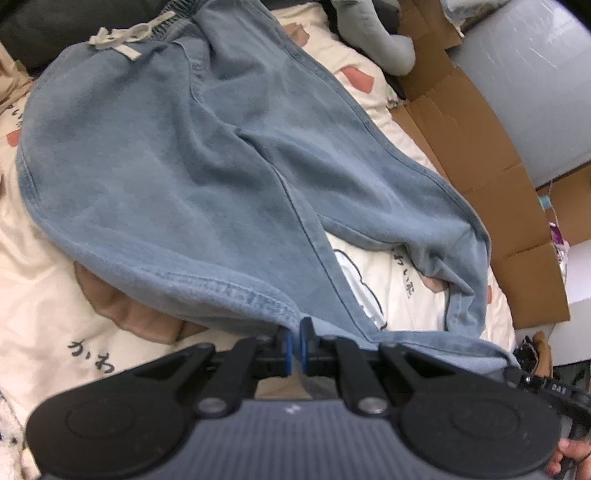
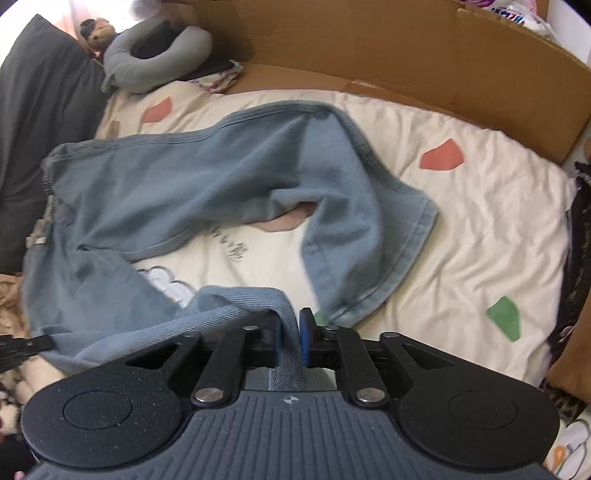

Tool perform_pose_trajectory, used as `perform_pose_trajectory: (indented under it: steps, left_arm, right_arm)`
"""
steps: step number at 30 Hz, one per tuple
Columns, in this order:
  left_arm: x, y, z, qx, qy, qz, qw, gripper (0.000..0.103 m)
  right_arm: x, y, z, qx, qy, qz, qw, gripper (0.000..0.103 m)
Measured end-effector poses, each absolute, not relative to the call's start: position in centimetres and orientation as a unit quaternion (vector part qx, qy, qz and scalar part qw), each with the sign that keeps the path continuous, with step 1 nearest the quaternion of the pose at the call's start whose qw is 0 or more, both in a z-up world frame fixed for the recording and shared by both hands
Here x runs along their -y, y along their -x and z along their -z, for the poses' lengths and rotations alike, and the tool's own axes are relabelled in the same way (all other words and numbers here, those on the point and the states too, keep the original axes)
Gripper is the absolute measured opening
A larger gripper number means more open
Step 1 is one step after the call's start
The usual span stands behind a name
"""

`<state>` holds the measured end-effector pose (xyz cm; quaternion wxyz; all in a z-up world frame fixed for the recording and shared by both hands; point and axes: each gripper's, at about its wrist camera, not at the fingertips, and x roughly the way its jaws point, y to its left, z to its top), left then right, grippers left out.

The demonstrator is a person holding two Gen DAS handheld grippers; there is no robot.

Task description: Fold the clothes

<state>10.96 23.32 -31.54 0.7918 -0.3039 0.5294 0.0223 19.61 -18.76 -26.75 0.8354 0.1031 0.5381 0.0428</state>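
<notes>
Lying spread across a cream bedspread (image 2: 461, 229) printed with red and green patches and dark script, a pair of light blue denim trousers (image 1: 177, 177) is seen from two cameras. The waistband with its pale drawstring bow (image 1: 125, 37) is placed at the far end of the left wrist view, and the two legs are run back toward the cameras.

At the near hem of one leg, the left gripper (image 1: 294, 345) is found with its blue-padded fingers (image 1: 284, 350) drawn nearly together; denim is seen pinched at their tips, right at the hem edge. A fingertip of the holder's hand (image 1: 570, 456) is visible at the lower right corner.

In the right wrist view, the right gripper (image 2: 290, 339) is pressed onto a ribbed fold of the same trousers (image 2: 155, 184), the cloth being passed between the pads and down behind them. The other leg is bent into an arch over the bedspread, with its hem laid just beside the gripper's right finger.

Behind the bed, brown cardboard (image 2: 369, 48) is stood up like the wall of a flattened box; whether anything is held inside cannot be told. A grey curved cushion (image 2: 155, 62) is rested at the far left corner, with a dark item lying in its hollow and a small plush toy (image 2: 96, 33) just behind it. A dark pillow (image 2: 33, 110) is set along the left edge.
</notes>
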Motion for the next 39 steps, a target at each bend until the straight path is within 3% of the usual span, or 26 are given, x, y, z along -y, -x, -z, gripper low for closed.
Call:
perform_pose_trajectory:
  steps: [5, 7, 9, 13, 15, 24, 27, 39]
  left_arm:
    - [-23.0, -10.7, 32.2, -0.548, 0.302, -0.02, 0.78, 0.008]
    - [-22.7, -10.2, 32.3, -0.556, 0.291, -0.015, 0.778, 0.01]
    - [-22.6, -9.8, 32.3, -0.563, 0.286, -0.015, 0.775, 0.012]
    - [-22.7, -8.8, 32.3, -0.567, 0.281, -0.021, 0.774, 0.03]
    - [-22.8, -8.4, 32.2, -0.569, 0.273, -0.024, 0.776, 0.037]
    - [-24.0, -7.3, 31.3, -0.565, 0.27, -0.037, 0.778, 0.048]
    - [-24.5, -7.2, 31.3, -0.564, 0.268, -0.046, 0.78, 0.048]
    - [-27.3, -6.0, 32.6, -0.568, 0.268, -0.082, 0.774, 0.049]
  right_arm:
    - [21.3, -18.9, 26.5, -0.519, -0.121, 0.003, 0.846, 0.021]
    - [22.3, -18.4, 26.4, -0.514, -0.134, 0.013, 0.847, 0.032]
    - [23.1, -17.6, 26.3, -0.509, -0.151, 0.024, 0.847, 0.036]
    - [24.6, -15.0, 26.4, -0.494, -0.195, 0.056, 0.845, 0.041]
    - [25.0, -13.5, 26.4, -0.487, -0.205, 0.07, 0.846, 0.041]
    - [23.2, -7.2, 29.7, -0.51, -0.256, 0.08, 0.817, 0.042]
    - [22.9, -5.9, 31.7, -0.513, -0.291, 0.075, 0.804, 0.046]
    - [23.4, -3.5, 38.9, -0.507, -0.368, 0.097, 0.774, 0.046]
